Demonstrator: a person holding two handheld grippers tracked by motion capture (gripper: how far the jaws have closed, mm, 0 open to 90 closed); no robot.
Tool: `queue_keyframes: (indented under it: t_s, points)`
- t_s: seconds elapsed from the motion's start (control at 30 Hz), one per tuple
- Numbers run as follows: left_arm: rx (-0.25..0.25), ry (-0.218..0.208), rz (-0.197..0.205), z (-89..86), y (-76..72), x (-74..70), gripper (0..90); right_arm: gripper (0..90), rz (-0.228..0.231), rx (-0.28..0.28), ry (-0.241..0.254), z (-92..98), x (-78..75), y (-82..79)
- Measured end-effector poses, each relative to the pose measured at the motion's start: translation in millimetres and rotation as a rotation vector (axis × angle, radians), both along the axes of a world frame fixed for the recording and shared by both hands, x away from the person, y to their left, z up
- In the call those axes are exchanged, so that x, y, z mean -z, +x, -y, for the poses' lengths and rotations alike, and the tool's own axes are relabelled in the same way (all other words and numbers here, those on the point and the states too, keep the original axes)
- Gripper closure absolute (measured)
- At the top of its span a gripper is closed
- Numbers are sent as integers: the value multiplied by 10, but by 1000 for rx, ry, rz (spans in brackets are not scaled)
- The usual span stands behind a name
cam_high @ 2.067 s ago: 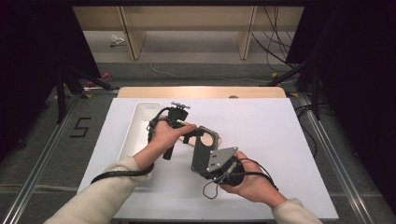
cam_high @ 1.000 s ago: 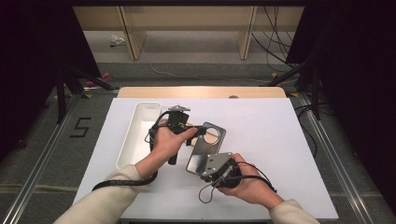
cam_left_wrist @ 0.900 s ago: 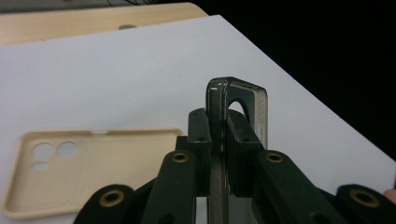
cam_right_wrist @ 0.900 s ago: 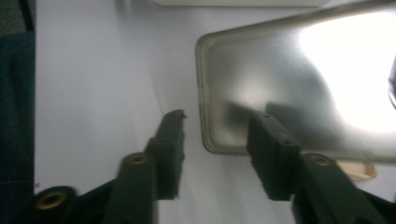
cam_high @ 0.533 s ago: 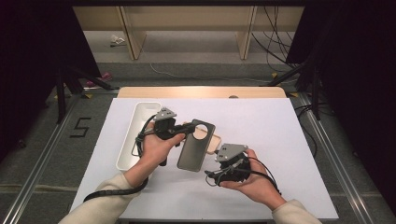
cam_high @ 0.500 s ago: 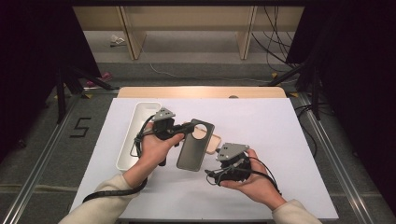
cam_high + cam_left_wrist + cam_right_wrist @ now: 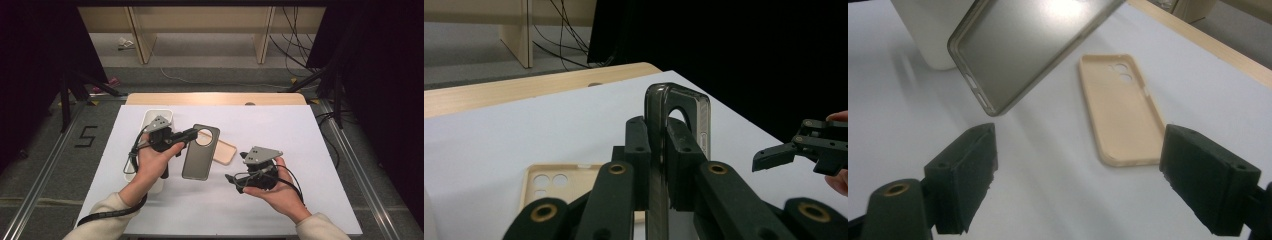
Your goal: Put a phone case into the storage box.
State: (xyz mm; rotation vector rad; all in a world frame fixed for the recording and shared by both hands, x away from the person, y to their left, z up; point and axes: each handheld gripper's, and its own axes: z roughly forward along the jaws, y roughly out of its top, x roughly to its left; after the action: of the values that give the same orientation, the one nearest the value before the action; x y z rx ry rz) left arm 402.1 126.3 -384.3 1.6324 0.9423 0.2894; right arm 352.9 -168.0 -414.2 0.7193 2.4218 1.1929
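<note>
A dark grey phone case hangs tilted just above the white table, with my left gripper shut on its upper end by the round camera hole. In the left gripper view the jaws of that gripper pinch the case's edge. A beige phone case lies flat on the table, partly under the dark one, inside facing up. My right gripper sits to the right of both cases. Its jaws have just been opening and stand wide with nothing between them, and the dark case hangs ahead of them.
A white oblong tray stands at the table's left, behind my left hand, and its wall shows in the right gripper view. The table's wooden far edge runs along the back. Cables trail from both grippers.
The right gripper has let go of the dark case, opened wide and drawn back to the right. The left gripper has carried the case to the left, off toward the tray.
</note>
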Motion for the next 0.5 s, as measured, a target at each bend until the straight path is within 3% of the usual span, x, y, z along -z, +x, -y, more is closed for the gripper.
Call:
queue_keyframes:
  t_s: [0.5]
  points:
    - [-13,-9,46,-122,7,-110,816,162,-15,32,56,83,8,16]
